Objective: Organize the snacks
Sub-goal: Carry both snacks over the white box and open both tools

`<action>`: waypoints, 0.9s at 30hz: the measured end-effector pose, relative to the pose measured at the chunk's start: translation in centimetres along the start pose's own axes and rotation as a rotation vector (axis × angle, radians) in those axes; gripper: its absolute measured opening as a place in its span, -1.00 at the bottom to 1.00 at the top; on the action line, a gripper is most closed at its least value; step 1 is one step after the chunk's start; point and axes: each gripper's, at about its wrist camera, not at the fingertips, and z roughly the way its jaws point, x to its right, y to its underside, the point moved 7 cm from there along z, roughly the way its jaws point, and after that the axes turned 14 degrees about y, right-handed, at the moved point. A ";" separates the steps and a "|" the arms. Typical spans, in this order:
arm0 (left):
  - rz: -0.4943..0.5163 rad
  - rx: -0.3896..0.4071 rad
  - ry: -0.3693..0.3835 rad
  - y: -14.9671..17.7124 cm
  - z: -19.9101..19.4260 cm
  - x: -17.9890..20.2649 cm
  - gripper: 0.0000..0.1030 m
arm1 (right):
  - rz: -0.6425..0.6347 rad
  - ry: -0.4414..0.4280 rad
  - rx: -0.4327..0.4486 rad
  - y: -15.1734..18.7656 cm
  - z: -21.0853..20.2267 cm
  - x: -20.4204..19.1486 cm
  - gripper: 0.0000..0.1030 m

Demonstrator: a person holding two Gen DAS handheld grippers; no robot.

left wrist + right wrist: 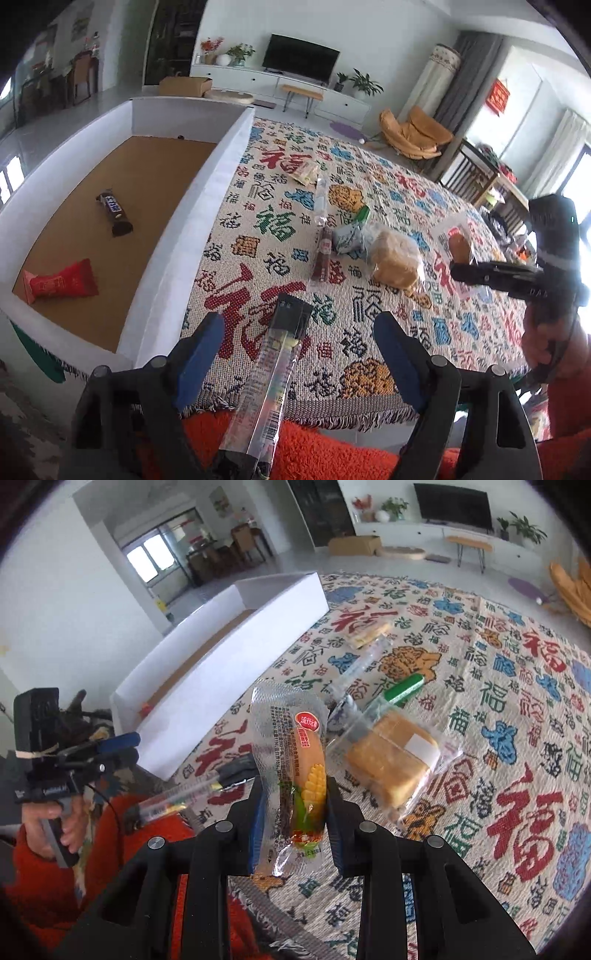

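Left-wrist view first, biggest thing down: my patterned tablecloth [388,192] covers the whole table, woven with red, green and blue characters. On its left side sits my white box [221,206] with a brown floor, holding a dark chocolate bar [113,214] and a red packet [61,282], well apart from each other. Out on the cloth, near the middle, lie a wrapped bread loaf [397,264], a white-and-blue pouch [349,238] touching it, and a thin red sausage stick [322,258] just beside the pouch. My left gripper [299,350] stands with its blue pads wide apart; a long clear snack tube [271,376] lies between them, and neither pad presses on it (whether it touches anything below, I can't tell). My right gripper [295,805] is clamped on a corn sausage [299,768] in clear wrap, held upright above the cloth, near the bread.
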 end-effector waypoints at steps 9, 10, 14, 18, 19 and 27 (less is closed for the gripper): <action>0.147 -0.392 -0.137 4.4 8.0 -1.3 0.57 | 0.093 -0.029 -0.008 1.1 -0.5 2.1 -0.40; 0.152 -0.414 -0.150 4.8 8.5 -1.6 0.57 | 0.098 -0.030 -0.008 1.2 -0.6 2.3 -0.40; 0.164 -0.463 -0.179 5.7 9.5 -2.2 0.48 | 0.118 -0.043 -0.012 1.3 -0.7 2.8 -0.40; 0.134 -0.470 -0.172 5.9 9.8 -2.8 -0.56 | 0.123 -0.045 -0.009 1.0 -0.8 3.0 -0.40; 0.126 -0.449 -0.163 5.6 9.5 -2.8 -0.61 | 0.128 -0.050 -0.009 0.9 -0.8 3.0 -0.40; -0.016 -0.158 0.056 1.1 2.6 -0.5 -0.61 | 0.101 -0.079 -0.004 -2.1 0.0 1.3 -0.40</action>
